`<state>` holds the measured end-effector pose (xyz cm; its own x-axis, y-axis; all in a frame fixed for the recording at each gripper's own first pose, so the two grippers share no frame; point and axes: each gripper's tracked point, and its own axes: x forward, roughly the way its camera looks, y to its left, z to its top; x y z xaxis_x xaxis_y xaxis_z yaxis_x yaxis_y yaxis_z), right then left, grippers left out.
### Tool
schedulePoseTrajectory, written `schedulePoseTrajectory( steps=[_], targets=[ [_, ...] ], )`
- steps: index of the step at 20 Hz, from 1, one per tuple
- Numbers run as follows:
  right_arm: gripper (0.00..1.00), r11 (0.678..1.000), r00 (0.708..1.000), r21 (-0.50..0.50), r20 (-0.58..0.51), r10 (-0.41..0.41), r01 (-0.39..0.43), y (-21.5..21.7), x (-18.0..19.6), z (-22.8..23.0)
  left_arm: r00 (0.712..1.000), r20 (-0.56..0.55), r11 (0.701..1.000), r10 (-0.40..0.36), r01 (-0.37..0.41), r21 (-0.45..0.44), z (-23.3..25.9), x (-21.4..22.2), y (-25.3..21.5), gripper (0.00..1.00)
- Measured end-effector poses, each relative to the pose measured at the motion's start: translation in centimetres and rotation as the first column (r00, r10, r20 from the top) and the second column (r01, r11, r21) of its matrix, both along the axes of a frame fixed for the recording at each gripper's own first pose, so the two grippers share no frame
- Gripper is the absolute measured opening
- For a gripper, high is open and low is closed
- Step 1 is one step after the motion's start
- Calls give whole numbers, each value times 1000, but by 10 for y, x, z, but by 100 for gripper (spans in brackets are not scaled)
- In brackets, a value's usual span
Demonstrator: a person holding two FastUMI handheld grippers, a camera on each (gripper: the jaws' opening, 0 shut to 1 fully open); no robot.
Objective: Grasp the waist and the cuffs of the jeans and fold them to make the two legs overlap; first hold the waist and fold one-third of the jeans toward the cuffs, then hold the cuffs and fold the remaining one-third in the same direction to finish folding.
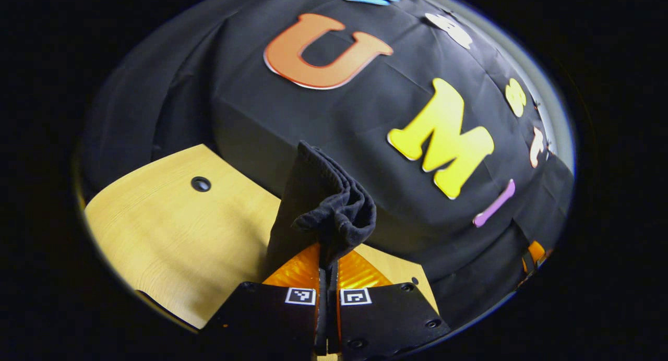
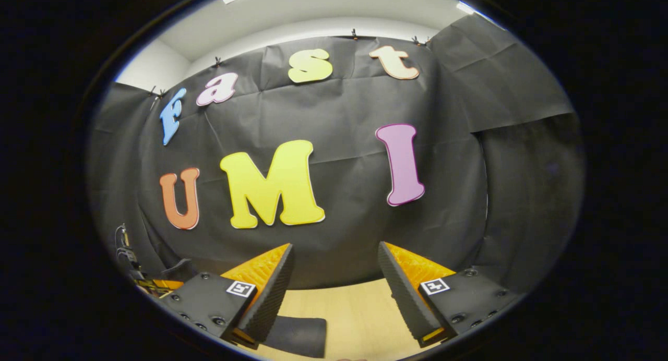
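1. Left gripper view, left part: a pale wooden table (image 1: 172, 230) fills the lower left, its grain running toward the booth wall. A small dark round fitting (image 1: 201, 183) sits in the tabletop, well apart from the cloth held at centre.
2. Left gripper view, centre: the left gripper (image 1: 327, 264) has its two fingers drawn together, almost touching, with a bunched fold of the dark jeans (image 1: 323, 204) clamped between them. The fabric rises from the fingertips as a thick, layered wad, its upper edge standing up in front of the black wall cloth (image 1: 292, 121). The held fold is lifted above the table.
3. Left gripper view, right part: the black wall cloth continues to the right and drops behind the far edge of the table; a narrow strip of tabletop shows just right of the fingers.
4. Right gripper view, left part: at the lower left edge, some cables and equipment (image 2: 128, 256) stand beside the wall cloth, too small to identify.
5. Right gripper view, centre: the right gripper (image 2: 336, 269) has its fingers spread wide apart, nothing between them. It points at the black wall cloth (image 2: 344, 194), with the table (image 2: 355, 314) below.
6. Right gripper view, lower centre: a dark rounded piece of the jeans (image 2: 297, 335) lies on the table beneath the left-hand finger, near the bottom edge.
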<state>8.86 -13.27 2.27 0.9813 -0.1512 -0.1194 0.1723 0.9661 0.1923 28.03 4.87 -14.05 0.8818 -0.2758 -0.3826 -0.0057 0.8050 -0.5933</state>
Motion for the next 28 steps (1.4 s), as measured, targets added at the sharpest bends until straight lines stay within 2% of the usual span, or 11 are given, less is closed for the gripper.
schedulePoseTrajectory(
  steps=[5, 9, 11, 15, 19, 20, 22, 24, 25, 26, 28],
  targets=[
    [94, 1000, 1000, 1, -15, -13, 13, -10, -9, -6, 984, -3, 977, -176, 174, 124, -7, -9, -78, 3],
    [94, 999, 999, -4, -27, -37, 37, -23, -19, -8, 938, -66, 882, -341, 344, 321, -46, -21, -137, 3],
    [94, 999, 998, -9, -33, -50, 50, -31, -25, -10, 905, -112, 804, -410, 417, 424, -72, -26, -154, 3],
    [98, 997, 995, -15, -52, -80, 79, -47, -34, -15, 833, -208, 603, -513, 523, 602, -121, -24, -175, 3],
    [94, 996, 994, -22, -67, -89, 88, -52, -38, -19, 732, -325, 365, -598, 611, 703, -160, -20, -171, 4],
    [99, 996, 993, -19, -72, -88, 87, -53, -38, -21, 708, -354, 313, -611, 627, 713, -167, -18, -167, 4],
    [98, 997, 993, -7, -82, -83, 82, -51, -36, -25, 655, -401, 243, -641, 669, 703, -177, -15, -164, 5],
    [94, 997, 993, -6, -94, -76, 76, -49, -33, -30, 658, -396, 205, -640, 643, 738, -174, -2, -160, 17],
    [99, 998, 993, -7, -99, -68, 68, -47, -32, -31, 662, -390, 189, -640, 628, 755, -170, 5, -158, 52],
    [99, 998, 993, -8, -106, -58, 57, -44, -29, -33, 673, -379, 186, -635, 610, 771, -184, -33, -174, 46],
    [99, 999, 992, -11, -120, -34, 33, -38, -26, -39, 663, -360, 230, -656, 630, 742, -152, -18, -170, 76]
  ],
)
